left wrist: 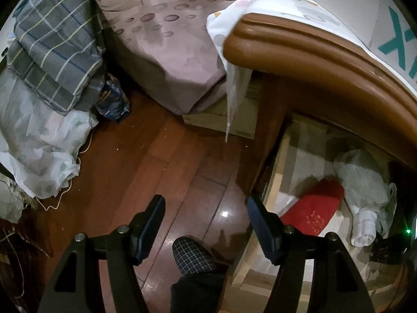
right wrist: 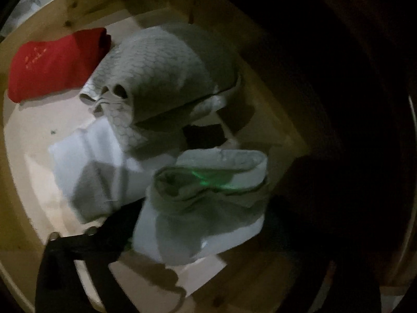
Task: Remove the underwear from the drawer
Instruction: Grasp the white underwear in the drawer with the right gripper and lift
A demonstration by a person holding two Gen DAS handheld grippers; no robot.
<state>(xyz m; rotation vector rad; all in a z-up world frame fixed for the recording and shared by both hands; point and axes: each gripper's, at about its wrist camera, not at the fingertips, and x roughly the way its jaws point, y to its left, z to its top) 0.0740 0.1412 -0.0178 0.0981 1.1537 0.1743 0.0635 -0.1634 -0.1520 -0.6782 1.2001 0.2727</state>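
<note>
Inside the drawer (right wrist: 31,120), the wide-open, empty right hand-held gripper (right wrist: 198,224) straddles the pale folded underwear (right wrist: 208,198), far nearer than the half-open, empty left hand-held gripper (left wrist: 206,208).

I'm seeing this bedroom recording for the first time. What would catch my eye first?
Most striking is the red folded garment at the far left of the open drawer, beside a grey honeycomb-patterned bundle. Nearer the right gripper lies a pale garment with a green glow. The left gripper hangs open over the wooden floor.
</note>
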